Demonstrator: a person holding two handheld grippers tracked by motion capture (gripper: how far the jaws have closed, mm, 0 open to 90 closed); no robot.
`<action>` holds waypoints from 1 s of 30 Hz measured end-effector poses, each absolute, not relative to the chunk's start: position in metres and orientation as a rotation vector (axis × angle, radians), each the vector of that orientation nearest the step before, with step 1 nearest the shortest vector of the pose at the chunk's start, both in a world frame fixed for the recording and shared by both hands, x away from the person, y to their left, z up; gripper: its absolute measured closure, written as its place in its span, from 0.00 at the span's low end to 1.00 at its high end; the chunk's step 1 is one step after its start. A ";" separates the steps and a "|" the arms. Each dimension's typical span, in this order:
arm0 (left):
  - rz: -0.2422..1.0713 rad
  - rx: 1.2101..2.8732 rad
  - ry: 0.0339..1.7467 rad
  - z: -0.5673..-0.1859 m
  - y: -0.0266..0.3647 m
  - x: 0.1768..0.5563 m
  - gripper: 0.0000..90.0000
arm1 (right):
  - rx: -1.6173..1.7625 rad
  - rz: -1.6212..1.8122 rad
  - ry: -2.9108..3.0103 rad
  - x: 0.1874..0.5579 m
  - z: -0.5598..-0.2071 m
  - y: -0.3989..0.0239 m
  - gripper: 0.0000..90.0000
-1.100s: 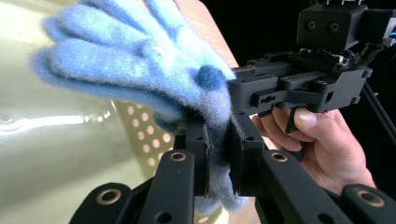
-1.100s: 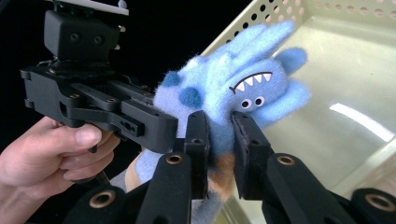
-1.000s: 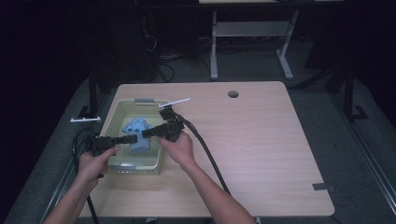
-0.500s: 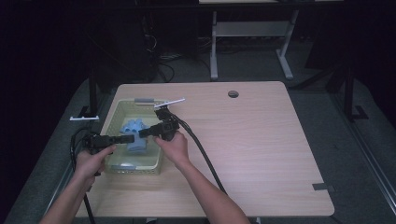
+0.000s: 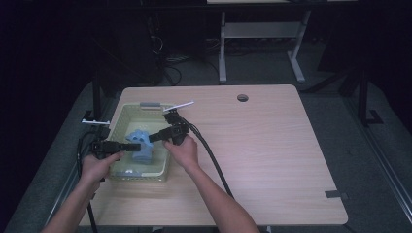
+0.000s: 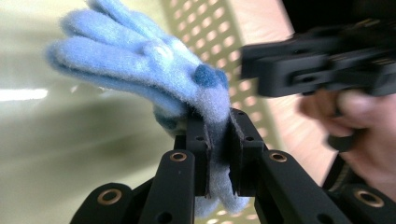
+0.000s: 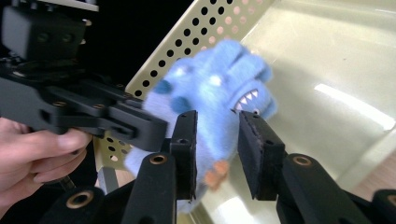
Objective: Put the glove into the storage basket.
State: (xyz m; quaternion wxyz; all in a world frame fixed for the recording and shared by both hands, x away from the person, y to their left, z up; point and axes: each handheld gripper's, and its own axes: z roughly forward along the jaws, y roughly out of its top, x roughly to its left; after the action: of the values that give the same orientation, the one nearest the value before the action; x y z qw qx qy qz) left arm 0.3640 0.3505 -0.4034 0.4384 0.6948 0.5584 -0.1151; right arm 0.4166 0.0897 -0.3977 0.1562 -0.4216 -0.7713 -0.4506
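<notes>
A blue plush monster (image 5: 141,148) with white teeth hangs inside a pale yellow-green perforated basket (image 5: 122,112) at the table's left. My left gripper (image 5: 136,147) comes in from the left and is shut on a flap of the plush (image 6: 154,70); its jaws (image 6: 218,154) pinch the fabric flat. My right gripper (image 5: 151,138) reaches in from the right. Its jaws (image 7: 217,140) have just been opening and stand on either side of the plush's (image 7: 215,88) body, with slack at the right pad.
The basket stands on a light wooden table (image 5: 272,145) with a round cable hole (image 5: 242,97) at the back. A white strip (image 5: 180,105) lies at the basket's far right corner. Black cables (image 5: 214,160) trail toward the front edge. Grey tape (image 5: 335,194) marks the front right.
Both hands and the plush have drifted slightly toward the near side of the basket. Both grippers stay at the toy.
</notes>
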 end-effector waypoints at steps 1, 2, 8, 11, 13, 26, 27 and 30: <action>-0.273 1.757 1.417 -0.404 0.347 0.365 0.89 | -1.207 -1.290 -2.208 0.417 -0.398 0.090 0.75; -0.259 1.788 1.424 -0.404 0.345 0.367 0.89 | -1.203 -1.296 -2.215 0.415 -0.395 0.088 0.75; -0.235 1.917 1.513 -0.405 0.336 0.376 0.88 | -1.178 -1.294 -2.247 0.411 -0.391 0.084 0.74; -0.263 1.943 1.551 -0.408 0.333 0.380 0.84 | -1.169 -1.301 -2.235 0.408 -0.389 0.082 0.74; -0.282 1.951 1.571 -0.410 0.332 0.380 0.77 | -1.155 -1.309 -2.250 0.406 -0.386 0.080 0.73; -0.158 1.936 1.590 -0.387 0.340 0.380 0.73 | -1.177 -1.362 -2.258 0.399 -0.374 0.056 0.73; -0.153 1.955 1.573 -0.386 0.337 0.380 0.73 | -1.175 -1.363 -2.262 0.399 -0.373 0.054 0.73; -0.160 1.986 1.571 -0.391 0.330 0.383 0.80 | -1.186 -1.374 -2.253 0.399 -0.373 0.046 0.73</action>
State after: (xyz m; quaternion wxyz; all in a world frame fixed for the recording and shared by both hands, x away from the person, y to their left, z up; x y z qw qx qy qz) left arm 0.3828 0.3302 -0.3913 0.2974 0.7472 0.5912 -0.0602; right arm 0.3986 0.0459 -0.3735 0.1240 -0.4068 -0.7727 -0.4713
